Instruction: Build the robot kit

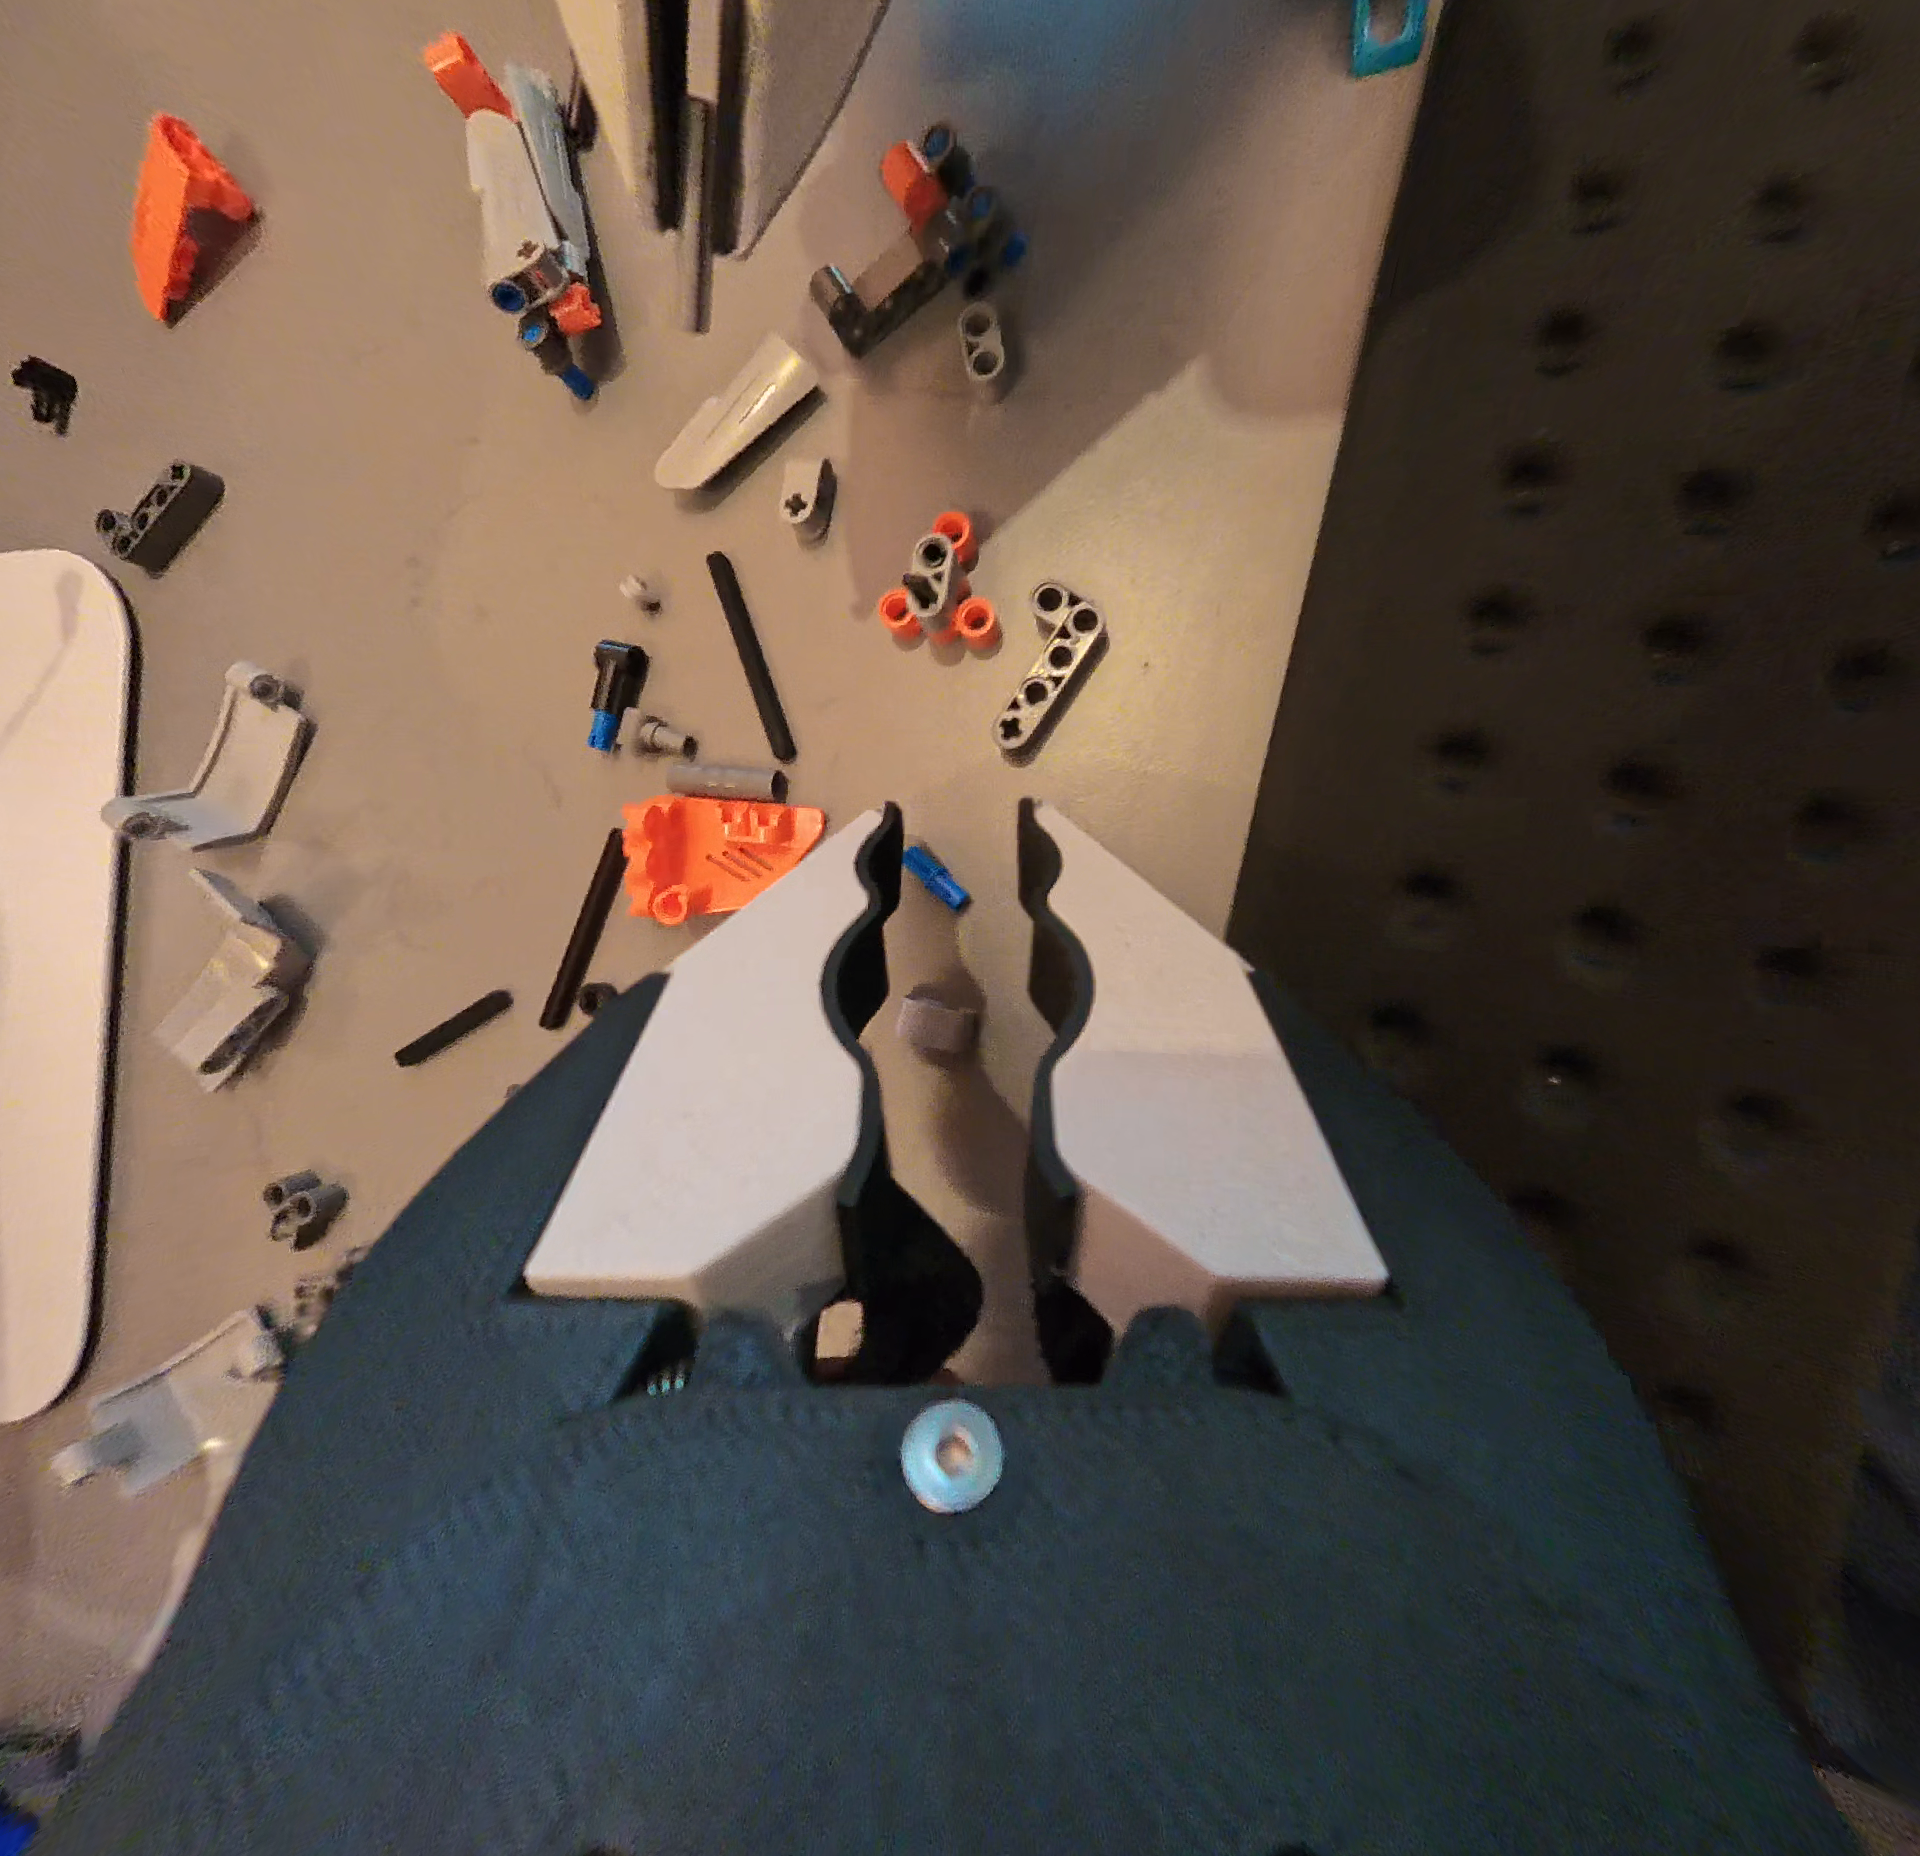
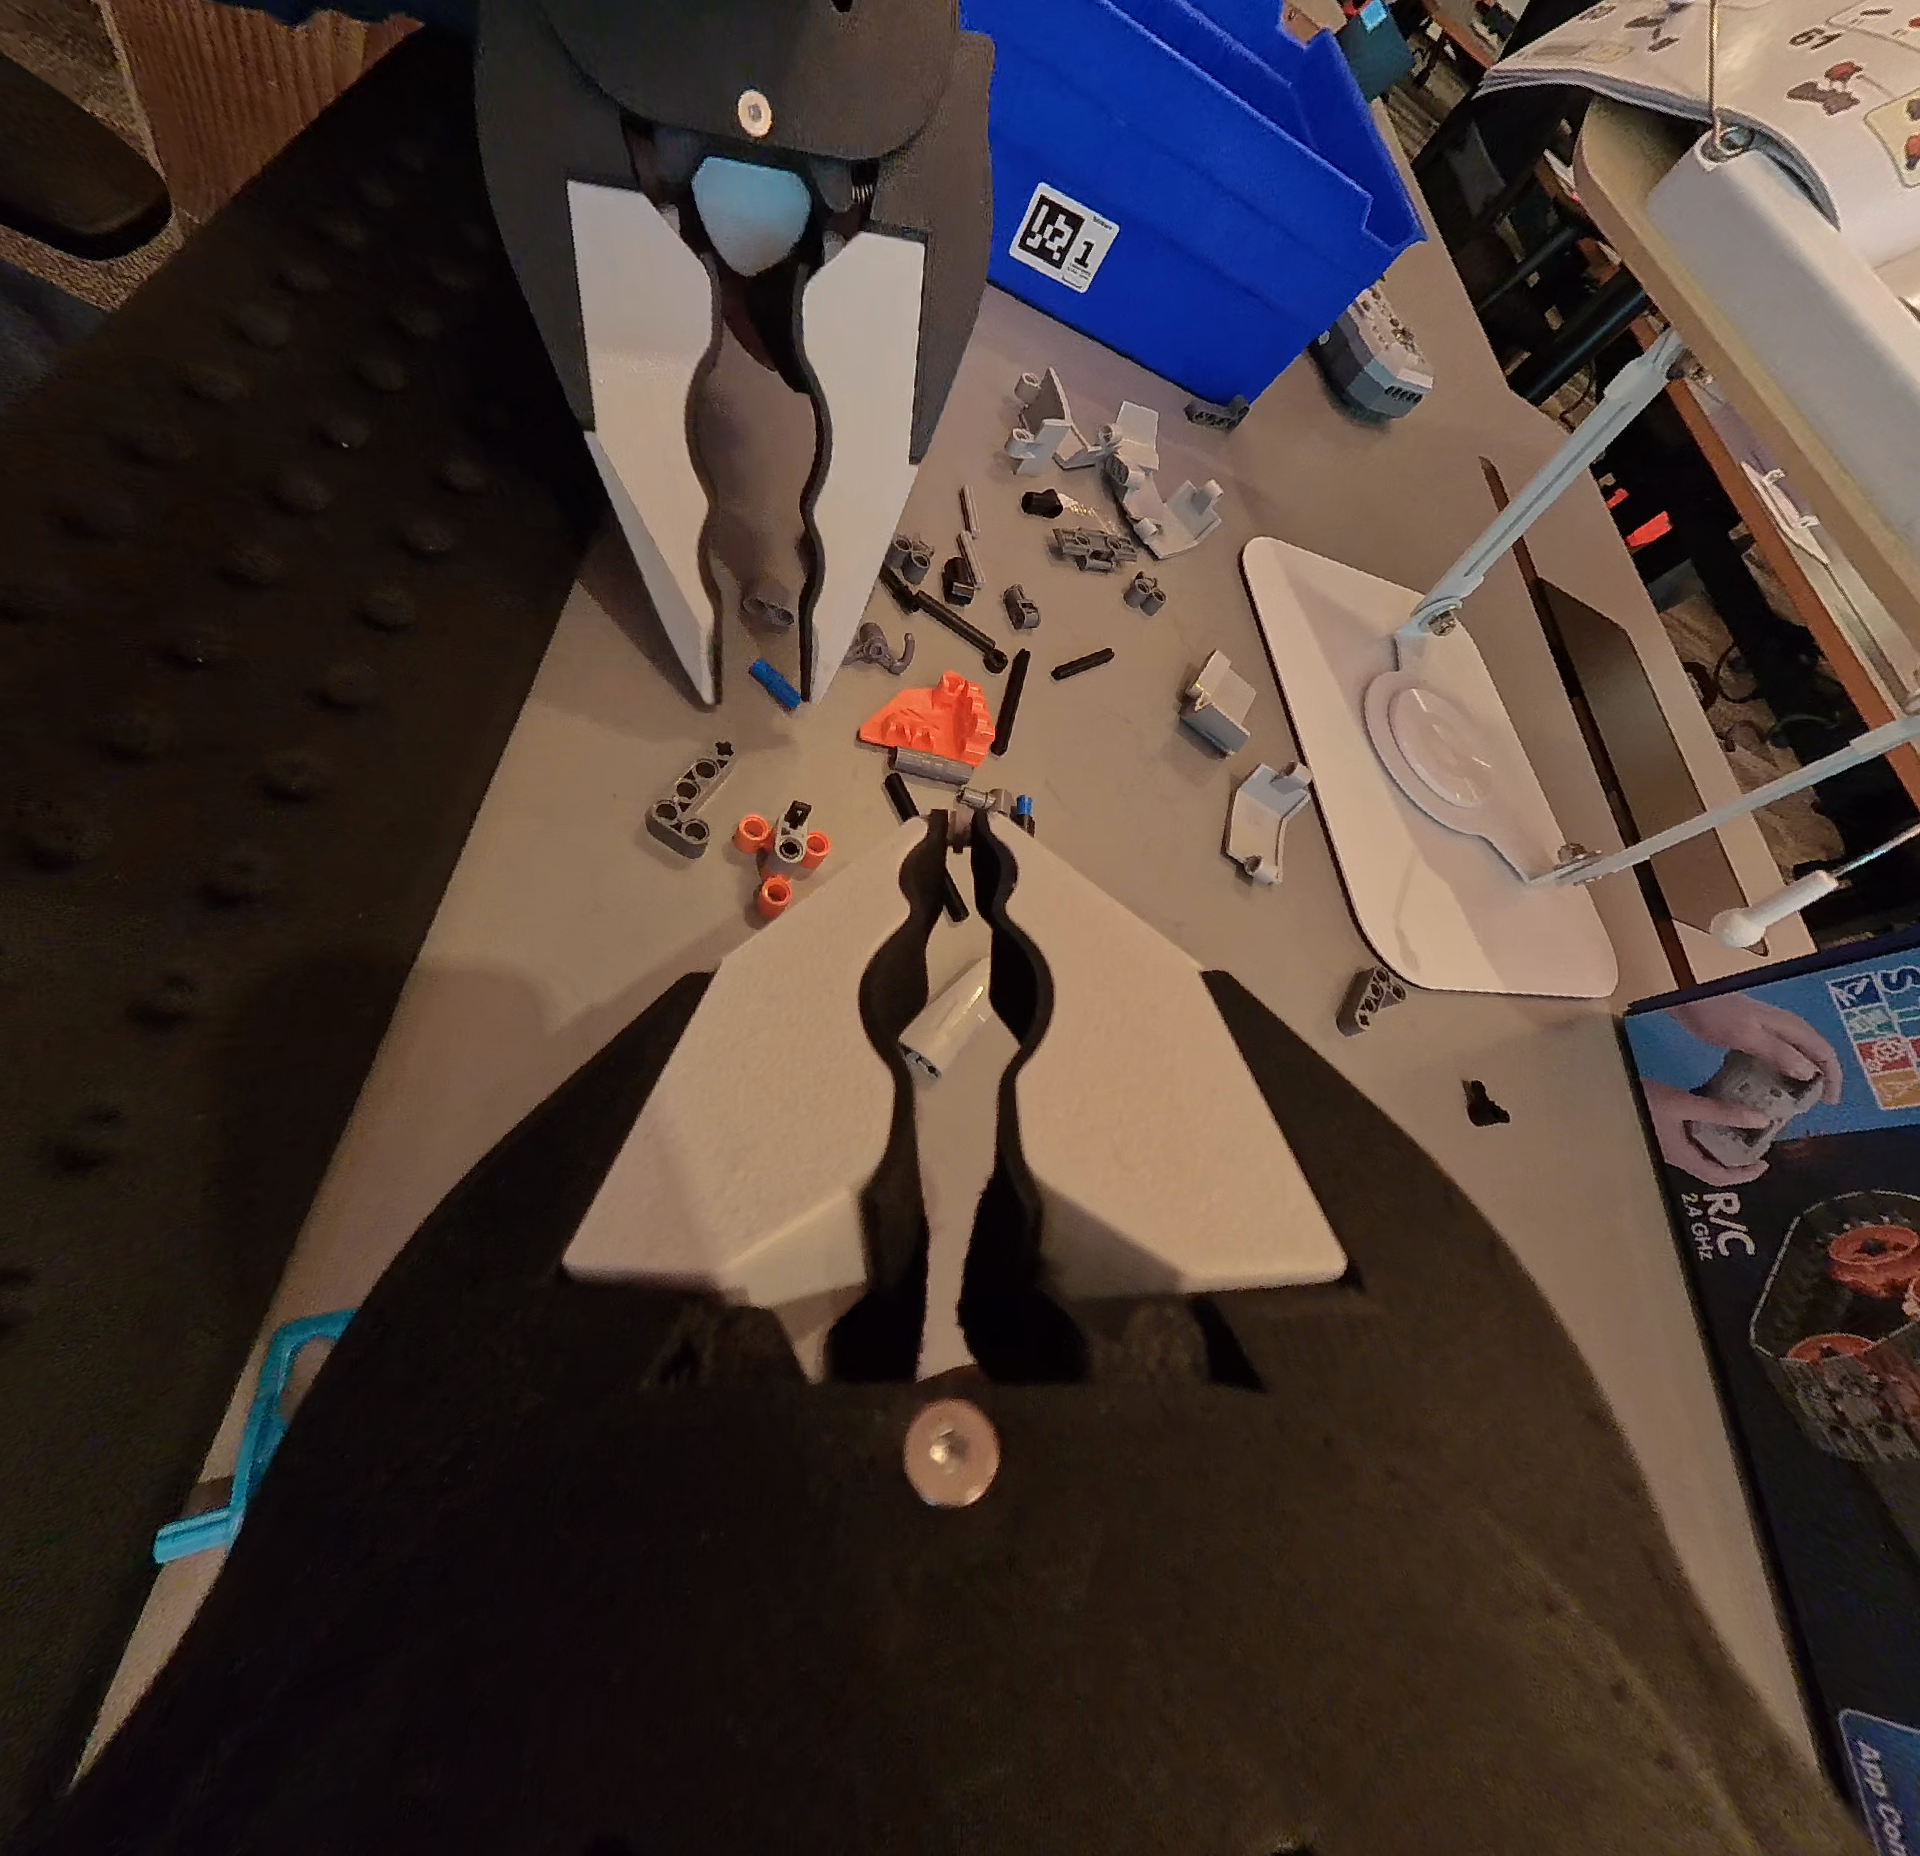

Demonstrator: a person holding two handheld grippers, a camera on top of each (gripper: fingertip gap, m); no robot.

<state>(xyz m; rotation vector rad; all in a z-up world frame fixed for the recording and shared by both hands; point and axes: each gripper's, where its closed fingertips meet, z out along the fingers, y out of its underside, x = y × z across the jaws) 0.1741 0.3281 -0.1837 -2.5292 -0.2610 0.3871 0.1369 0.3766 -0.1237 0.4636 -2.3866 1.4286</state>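
two grippers over scattered building pieces

my left gripper [image 1: 956,819] hung over the bench [image 1: 1143,518] with its fingers [image 1: 748,1027] parted, gripping nothing; a small blue pin [image 1: 935,874] lay on the bench just between the tips, near the bench's edge against the dark pegboard [image 1: 1621,767]. my right gripper [image 2: 961,830] had its fingers [image 2: 790,1079] nearly together, the tips pinched on a small grey connector [image 2: 982,798]. an orange panel [image 2: 925,720] lay between the two grippers. a blue bin [image 2: 1164,196] sat at the bench's far edge, a white tray [image 2: 1340,684] towards its right edge.
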